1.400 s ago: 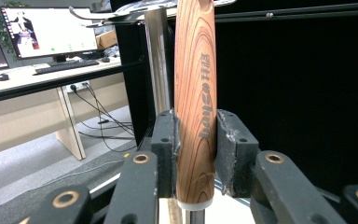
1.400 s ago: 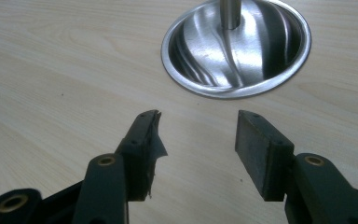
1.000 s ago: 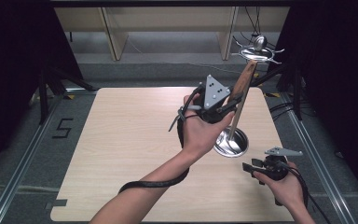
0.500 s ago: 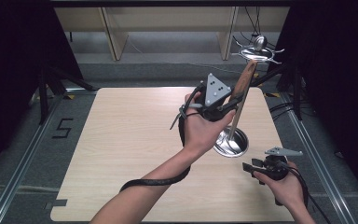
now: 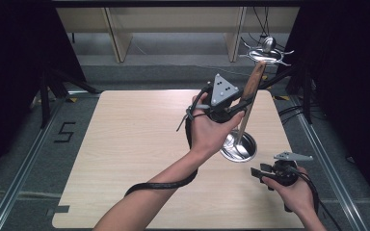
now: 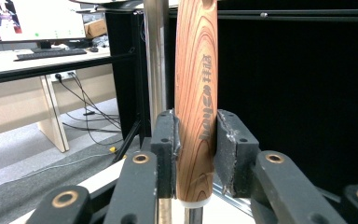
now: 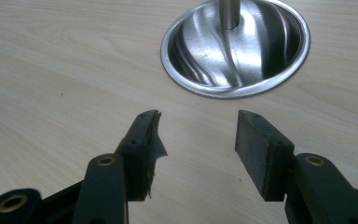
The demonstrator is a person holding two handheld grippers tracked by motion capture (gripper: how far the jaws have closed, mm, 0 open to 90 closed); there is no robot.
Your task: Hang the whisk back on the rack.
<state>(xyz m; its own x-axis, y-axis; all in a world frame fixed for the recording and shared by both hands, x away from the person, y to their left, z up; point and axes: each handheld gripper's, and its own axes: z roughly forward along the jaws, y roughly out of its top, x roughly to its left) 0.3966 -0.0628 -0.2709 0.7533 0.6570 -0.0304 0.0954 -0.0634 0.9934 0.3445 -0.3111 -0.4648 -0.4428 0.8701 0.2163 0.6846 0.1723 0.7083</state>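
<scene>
Broadest first: a pale wooden counter (image 5: 125, 159), bare but for one piece toward its right side. There, a polished steel stand (image 5: 239, 147) with a round dished base, a slim upright rod (image 6: 156, 60) and a ring of wire hooks (image 5: 267, 50) at the top, far right. From the right gripper view, the dished base (image 7: 235, 46) just beyond the pads, touching nothing.

Next, a long utensil with a reddish striped wooden handle (image 5: 253, 82) and a thin steel shaft, held up off the counter and close alongside the rod, leaning with its top end just under the hooks. Hard to tell whether that end is on a hook yet. Working end lost against the shine of the base.

Left claw (image 5: 238, 103): clamped on the lower part of the wooden handle (image 6: 196, 93), both pads pressed flat to the grain, steel rod just behind.

Right claw (image 5: 256, 172): low at the near right of the counter, pads (image 7: 198, 135) standing well apart, gripping nothing, pointed at the base.

Against a second ago, almost nothing shifted: left hand raised a shade, handle top nudged slightly nearer the hooks, right hand parked in the same spot. Reads as a slow, careful lining-up of the handle's end with a hook rather than a finished hang. Grip best kept until the end is seated; a release now would likely drop the utensil into the dish.
</scene>
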